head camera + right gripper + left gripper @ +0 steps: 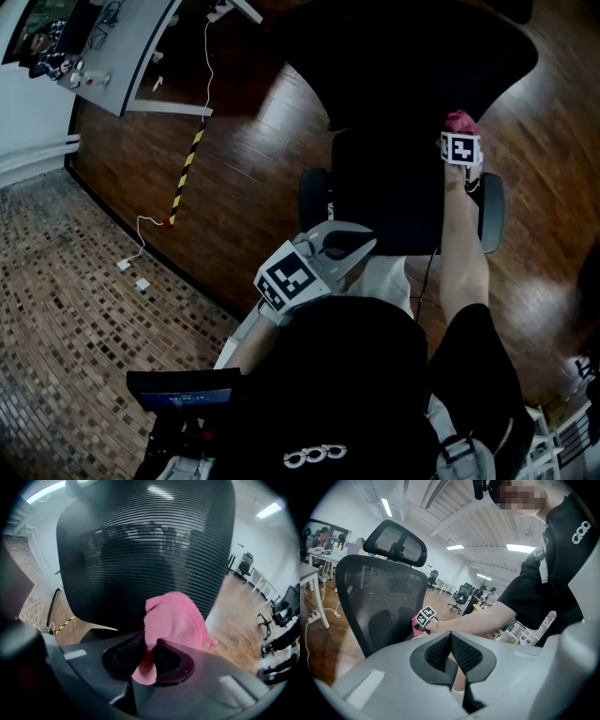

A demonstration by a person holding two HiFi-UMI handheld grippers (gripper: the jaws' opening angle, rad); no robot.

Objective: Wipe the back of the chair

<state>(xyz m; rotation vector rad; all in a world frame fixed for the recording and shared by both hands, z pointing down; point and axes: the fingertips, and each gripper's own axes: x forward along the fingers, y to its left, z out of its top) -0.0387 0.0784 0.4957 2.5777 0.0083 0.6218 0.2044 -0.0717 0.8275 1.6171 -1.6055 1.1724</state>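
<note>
Right fingers [129, 653]: clamped on a fold of the pink cloth [176, 618], the rest bunching past the tips toward 1 o'clock.
Right gripper [149, 648]: in the head view at 3 o'clock of the seat, arm stretched toward 12 o'clock, aimed at the backrest.
Pink cloth: against the dark mesh, low on the backrest near its right edge.
Chair back [140, 550]: upright, long axis vertical, with the headrest [396, 543] on top; in the head view it lies at 12 o'clock with the seat [389, 187] toward the person.
Left fingers [438, 651]: closed together, nothing between them.
Left gripper [451, 644]: near the person's body, at 7 o'clock of the seat in the head view, pointing toward 2 o'clock.
Floor [244, 159]: wood boards, a yellow-and-black taped cable [186, 173] at 9 o'clock of the chair.
</note>
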